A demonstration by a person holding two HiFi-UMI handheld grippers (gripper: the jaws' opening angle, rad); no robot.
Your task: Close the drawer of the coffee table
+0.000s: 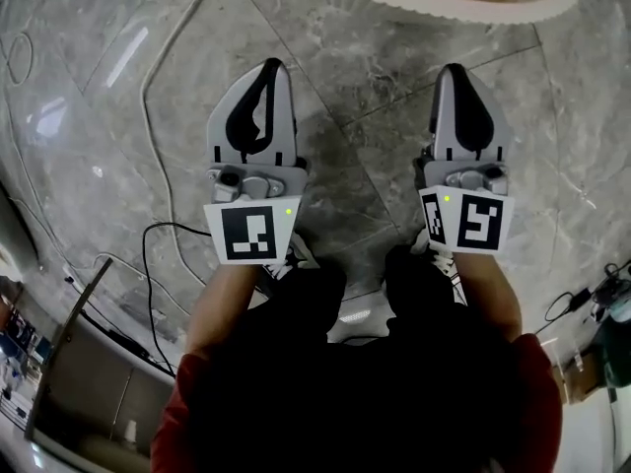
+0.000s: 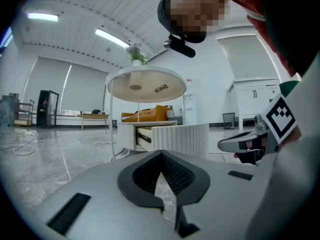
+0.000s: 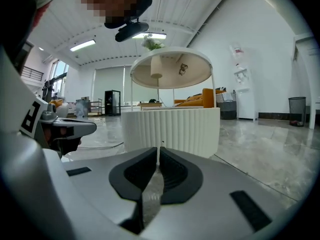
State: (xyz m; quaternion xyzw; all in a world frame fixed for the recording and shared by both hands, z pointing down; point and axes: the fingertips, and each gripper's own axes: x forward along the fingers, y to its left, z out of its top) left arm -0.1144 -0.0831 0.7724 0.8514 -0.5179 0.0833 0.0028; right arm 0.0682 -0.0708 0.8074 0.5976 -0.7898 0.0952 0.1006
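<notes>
The coffee table's drawer (image 1: 493, 13) shows at the top edge of the head view, a white ribbed front with a wooden inside. In the left gripper view the drawer (image 2: 180, 139) stands pulled out from the low white body under the round table top (image 2: 146, 84). The right gripper view faces the ribbed drawer front (image 3: 172, 129) straight on. Both grippers are held side by side over the floor, short of the drawer and apart from it. My left gripper (image 1: 271, 67) is shut on nothing. My right gripper (image 1: 455, 69) is shut and empty too.
Grey marble floor lies between me and the table. Cables (image 1: 158, 87) run over the floor at the left, and a low cabinet (image 1: 79, 382) stands at the lower left. An orange sofa (image 2: 150, 114) sits behind the table, with white cupboards (image 2: 255, 99) along the far wall.
</notes>
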